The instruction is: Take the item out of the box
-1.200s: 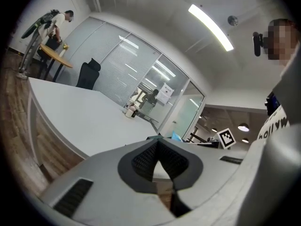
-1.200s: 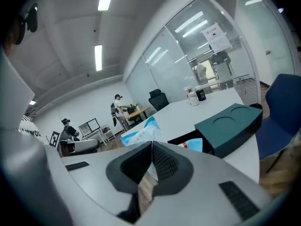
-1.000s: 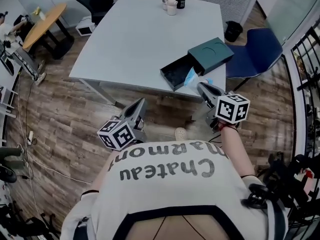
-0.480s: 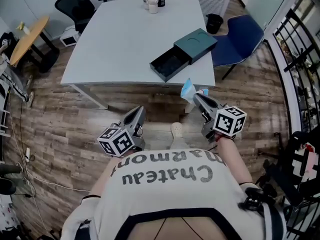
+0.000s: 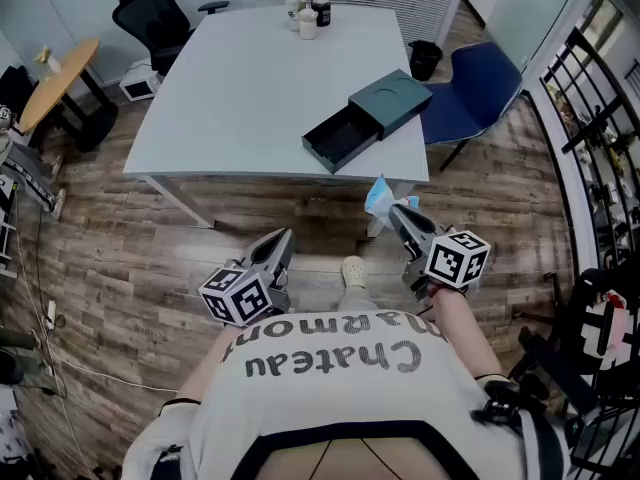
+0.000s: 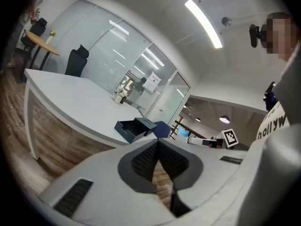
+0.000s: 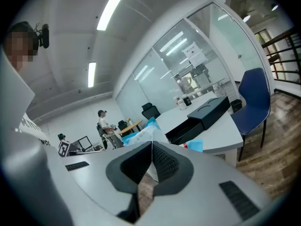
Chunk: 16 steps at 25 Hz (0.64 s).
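Observation:
The dark green box [image 5: 362, 118] lies on the grey table [image 5: 240, 88], its drawer [image 5: 338, 138] pulled out toward the front edge. My right gripper [image 5: 397, 211] is off the table, below that edge, shut on a light blue and white packet [image 5: 378, 196]. In the right gripper view the packet [image 7: 140, 136] sticks out past the closed jaws of my right gripper [image 7: 151, 144], with the box [image 7: 203, 116] beyond. My left gripper [image 5: 283, 238] hangs over the floor by the person's body. My left gripper [image 6: 158, 142] is shut with nothing in it; the box [image 6: 135, 127] shows far off.
Several cups and jars [image 5: 308, 8] stand at the table's far end. A blue chair [image 5: 478, 80] and a black bin [image 5: 424, 58] are right of the table, a black office chair [image 5: 150, 13] at the far left. A metal railing [image 5: 600, 88] runs along the right.
My right gripper has drawn back from the open drawer with the packet, from the table edge to over the floor. The left gripper has stayed low by the body.

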Motion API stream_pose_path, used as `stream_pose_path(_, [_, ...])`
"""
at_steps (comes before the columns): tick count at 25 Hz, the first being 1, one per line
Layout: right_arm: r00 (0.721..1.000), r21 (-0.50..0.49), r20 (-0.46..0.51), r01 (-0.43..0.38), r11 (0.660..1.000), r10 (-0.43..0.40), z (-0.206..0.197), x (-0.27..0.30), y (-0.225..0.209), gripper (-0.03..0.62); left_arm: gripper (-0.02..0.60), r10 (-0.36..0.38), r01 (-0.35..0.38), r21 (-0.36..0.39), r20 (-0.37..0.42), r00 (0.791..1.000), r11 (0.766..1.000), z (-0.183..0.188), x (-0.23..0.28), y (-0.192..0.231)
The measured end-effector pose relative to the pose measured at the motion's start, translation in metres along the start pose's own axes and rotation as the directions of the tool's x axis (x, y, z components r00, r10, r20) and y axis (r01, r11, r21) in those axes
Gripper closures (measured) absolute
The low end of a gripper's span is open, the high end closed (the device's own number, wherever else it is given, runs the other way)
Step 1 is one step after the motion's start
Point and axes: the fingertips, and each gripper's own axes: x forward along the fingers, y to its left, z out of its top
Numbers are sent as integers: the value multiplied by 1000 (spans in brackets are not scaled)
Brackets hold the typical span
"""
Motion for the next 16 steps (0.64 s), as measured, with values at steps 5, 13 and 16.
stream_pose_path(5, [1000,-16,-7,1,1000,-1,1,3,4,589,569,20,-20,-7,19,1000,1000,6,-7,7])
stream_pose_path(13, [1000,-35,-9,0,999,0,2,7,9,589,569,25,-25,-1,38,999,1000,10,-13,8])
stream_pose_path(16, [1000,-35,-9,4,999,-4,2,7,9,589,569,25,-25,-1,38,999,1000,10,-14,8])
